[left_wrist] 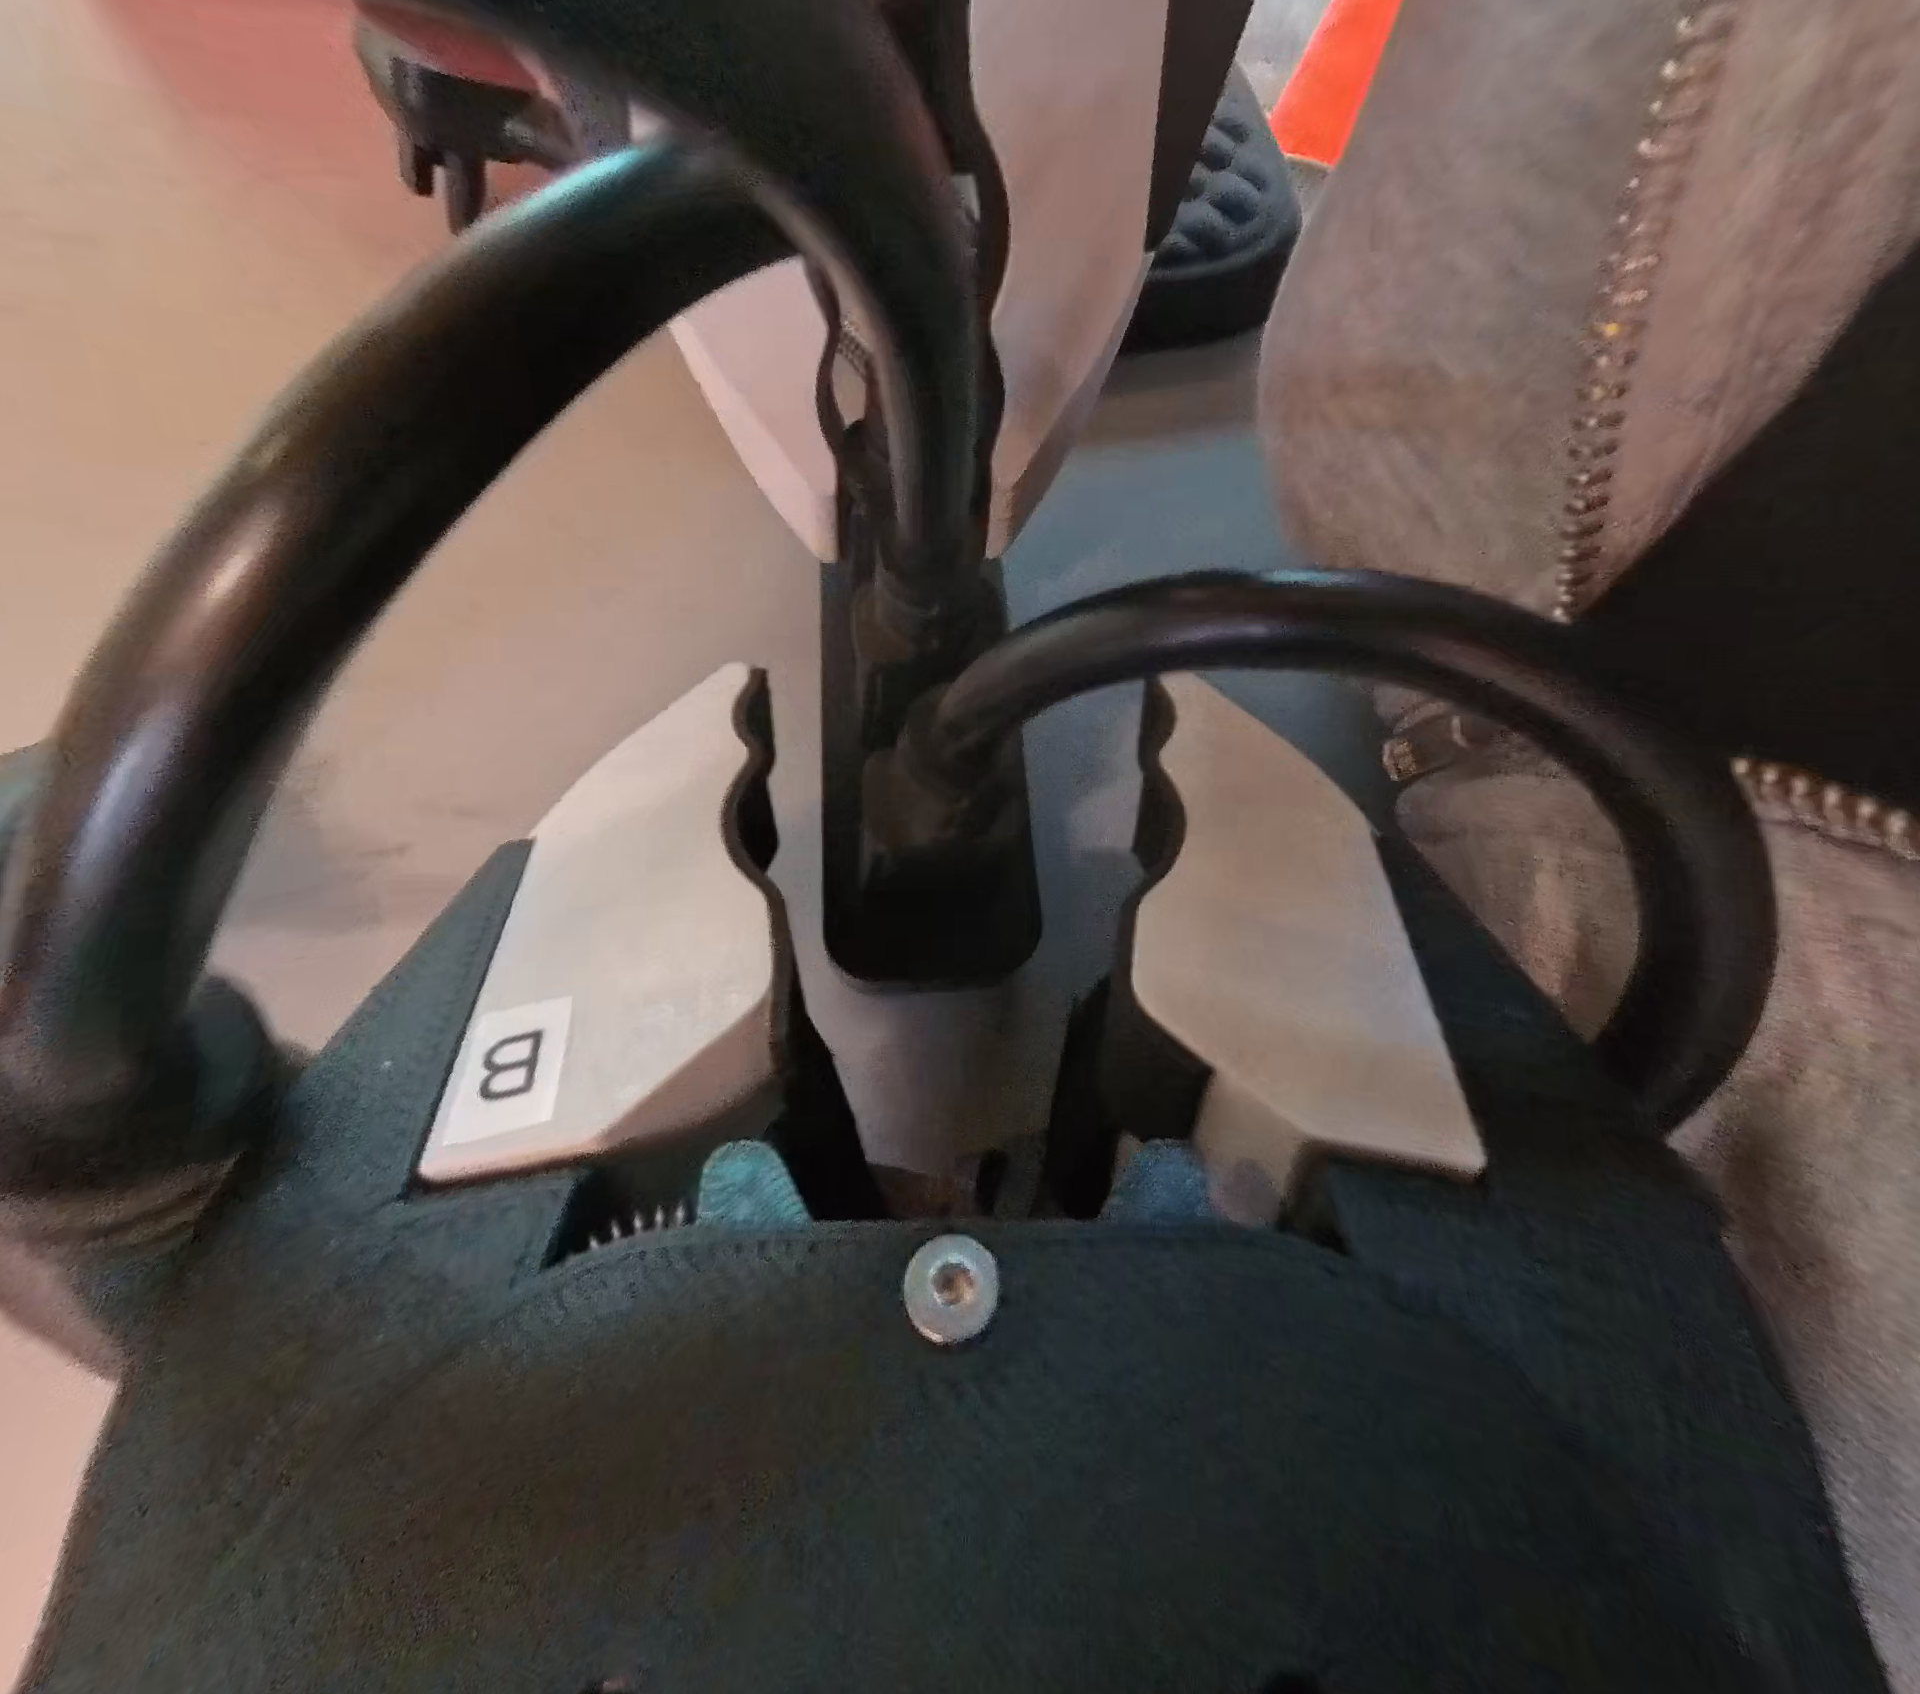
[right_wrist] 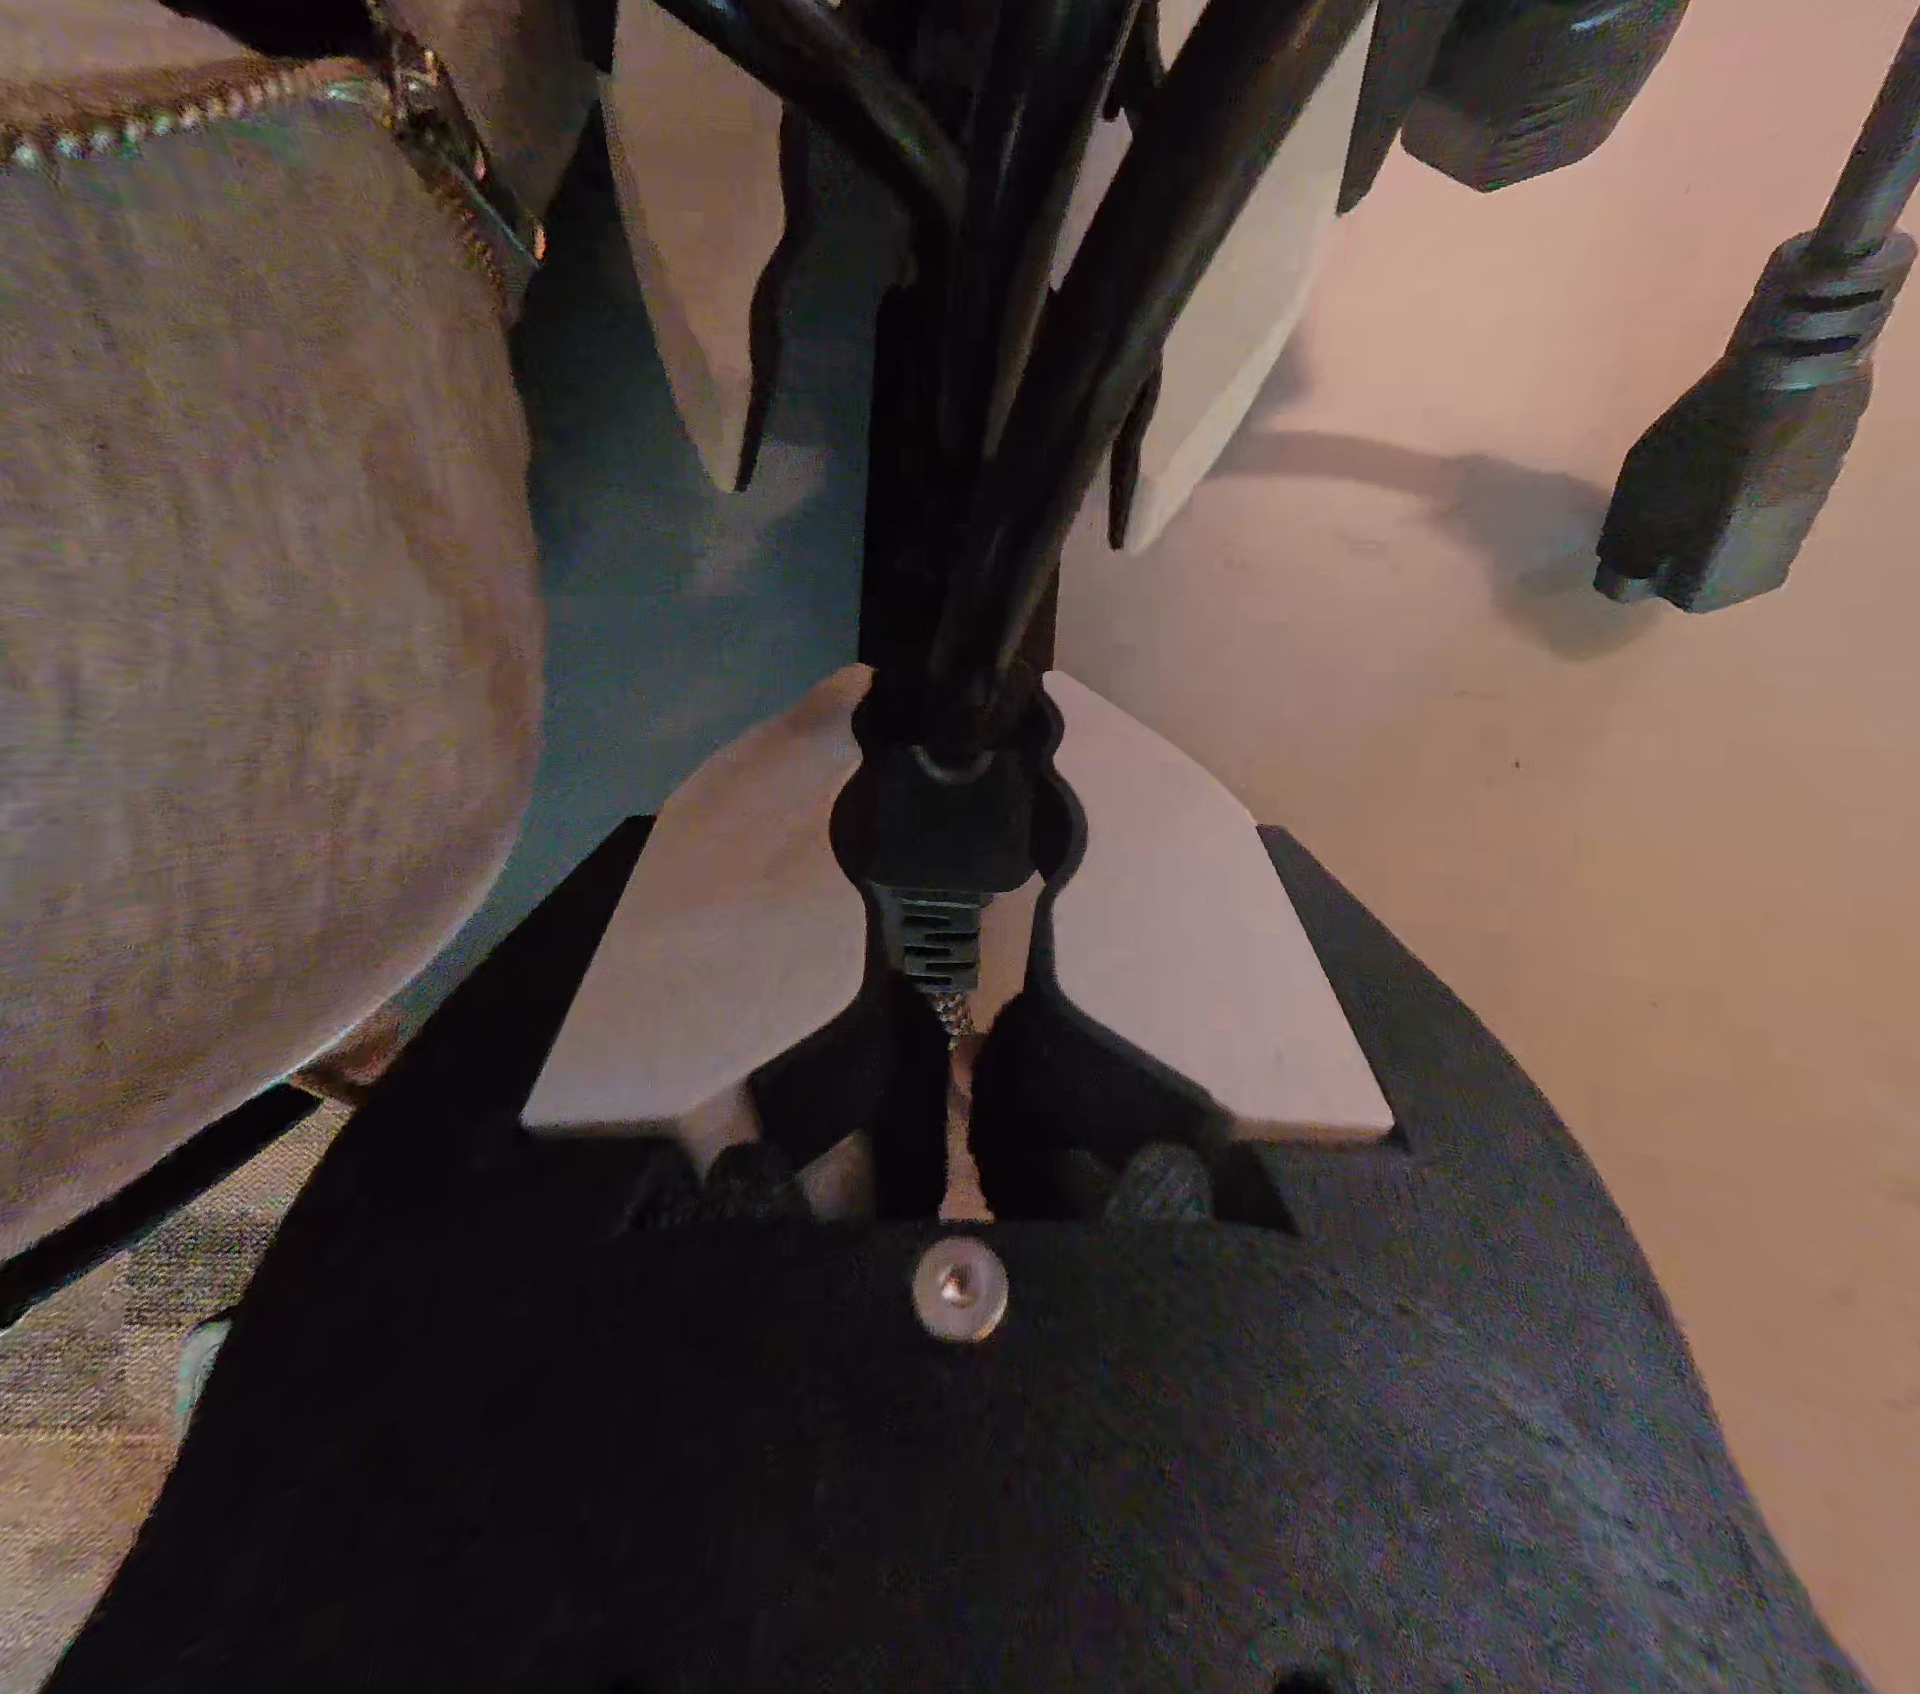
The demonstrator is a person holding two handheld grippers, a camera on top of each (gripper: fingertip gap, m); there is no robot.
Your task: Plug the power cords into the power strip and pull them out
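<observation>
The left gripper [left_wrist: 951,823] shows pale, smooth wedge-shaped fingers [left_wrist: 644,906] with black scalloped inner edges, standing wide apart around the narrow end of the black power strip [left_wrist: 930,906], which sits between them without clearly touching either. Two glossy black power cords [left_wrist: 1434,616] rise from plugs seated in the strip and arc away, one looping toward 3 o'clock, the other sweeping toward 9 o'clock. At 12 o'clock in the left wrist view the right gripper [left_wrist: 914,522] reaches in from the far side. In its own view the right gripper [right_wrist: 951,823] is closed narrowly on a black moulded plug [right_wrist: 940,823] with a ribbed strain relief (the ribs point back toward the camera), pinched between the wavy pads. Beyond it, cords and strip merge into one dark mass, so which socket the plug meets is hard to make out. A loose matte-grey connector [right_wrist: 1745,439] hangs at 2 o'clock over the smooth beige table [right_wrist: 1455,813]. Grey fabric with a metal zipper [right_wrist: 260,501] fills 9 o'clock, cut off by the frame edge.
</observation>
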